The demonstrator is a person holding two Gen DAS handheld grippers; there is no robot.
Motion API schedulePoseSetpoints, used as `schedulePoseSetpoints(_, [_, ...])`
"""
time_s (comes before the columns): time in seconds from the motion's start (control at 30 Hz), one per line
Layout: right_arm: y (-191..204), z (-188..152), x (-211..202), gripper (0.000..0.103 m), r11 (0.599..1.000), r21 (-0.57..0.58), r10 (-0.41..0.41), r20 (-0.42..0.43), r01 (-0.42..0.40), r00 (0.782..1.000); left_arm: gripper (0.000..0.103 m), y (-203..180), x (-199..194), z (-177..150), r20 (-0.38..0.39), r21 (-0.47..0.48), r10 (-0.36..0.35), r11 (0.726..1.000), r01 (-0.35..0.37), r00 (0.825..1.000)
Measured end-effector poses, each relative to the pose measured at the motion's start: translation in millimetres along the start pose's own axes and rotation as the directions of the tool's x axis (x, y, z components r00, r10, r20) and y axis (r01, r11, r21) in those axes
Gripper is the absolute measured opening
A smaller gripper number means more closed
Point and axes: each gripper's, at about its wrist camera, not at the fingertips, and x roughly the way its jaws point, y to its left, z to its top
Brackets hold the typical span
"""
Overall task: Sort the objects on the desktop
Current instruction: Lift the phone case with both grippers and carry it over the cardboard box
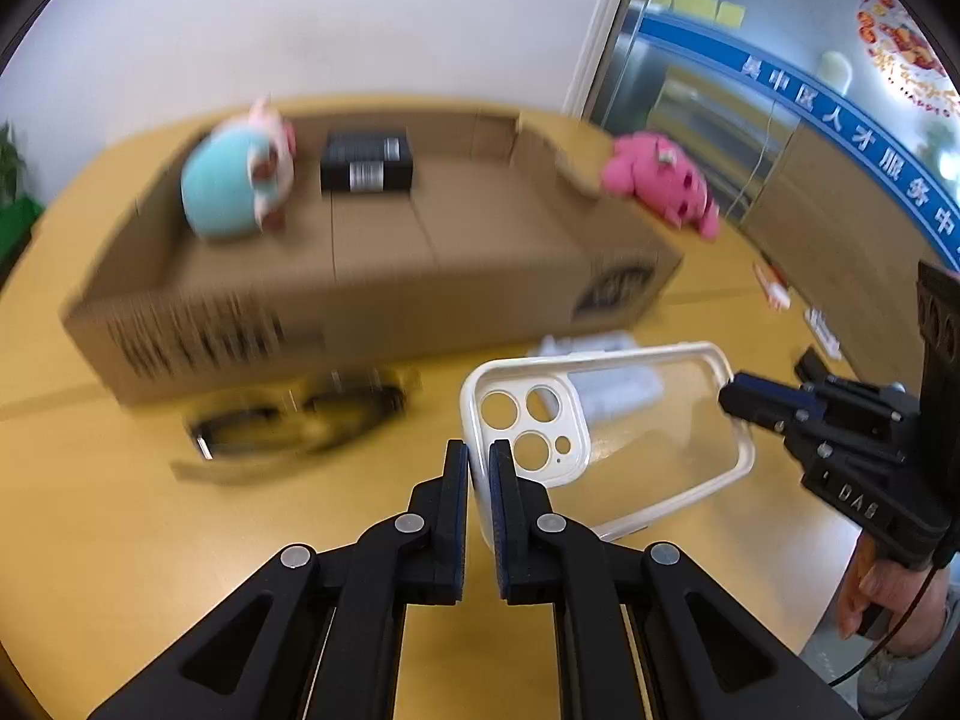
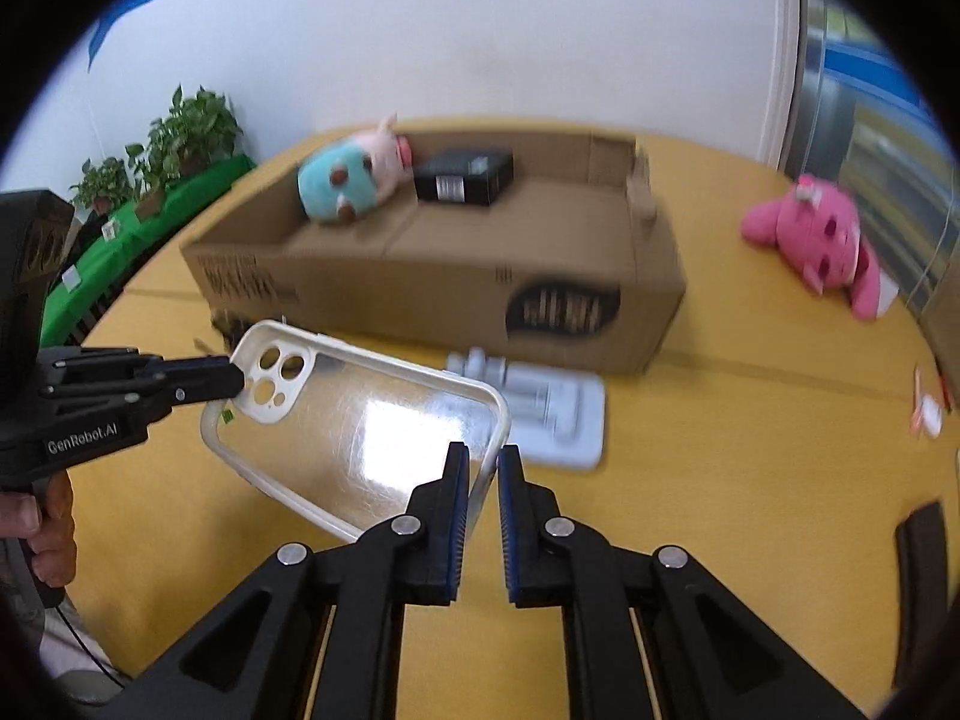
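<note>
A clear phone case with a white rim (image 1: 636, 438) is held in the air above the yellow table between both grippers. My left gripper (image 1: 478, 462) is shut on its camera-hole end. My right gripper (image 2: 482, 468) straddles the opposite end (image 2: 487, 420), its jaws slightly apart around the rim. The right gripper shows in the left wrist view (image 1: 729, 399) and the left gripper in the right wrist view (image 2: 237, 381). An open cardboard box (image 1: 372, 276) (image 2: 456, 276) holds a teal-and-pink plush (image 1: 234, 180) and a black box (image 1: 367, 162).
A pink plush (image 1: 660, 180) (image 2: 810, 240) lies on the table right of the box. Black sunglasses (image 1: 300, 414) lie before the box. A grey packaged item (image 2: 540, 408) lies under the case. Small items (image 1: 774, 288) sit near the right edge. Plants (image 2: 174, 144) stand at left.
</note>
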Motion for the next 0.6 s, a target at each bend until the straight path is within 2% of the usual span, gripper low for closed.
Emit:
schedulePoseSetpoints(0.17, [8, 54, -15, 0.009, 0.999, -0.049, 0.016, 0.107, -0.011, 0.994, 0.005, 18, -37, 56, 0.13, 0.023, 0.016, 1.0, -0.019, 0.991])
schedulePoseSetpoints(0.27, [17, 82, -15, 0.009, 0.997, -0.075, 0.031, 0.151, -0.019, 0.988, 0.005, 30, -59, 85, 0.211, 0.034, 0.053, 0.998, -0.061, 0.976])
schedulePoseSetpoints(0.43, [35, 119, -11, 0.009, 0.993, -0.1, 0.076, 0.208, -0.056, 0.975, 0.005, 59, -75, 107, 0.257, -0.001, 0.093, 0.995, -0.096, 0.962])
schedulePoseSetpoints(0.6, [53, 142, 5, 0.009, 0.987, -0.131, 0.117, 0.214, -0.09, 0.97, 0.005, 83, -76, 115, 0.259, -0.028, 0.141, 0.99, -0.138, 0.955])
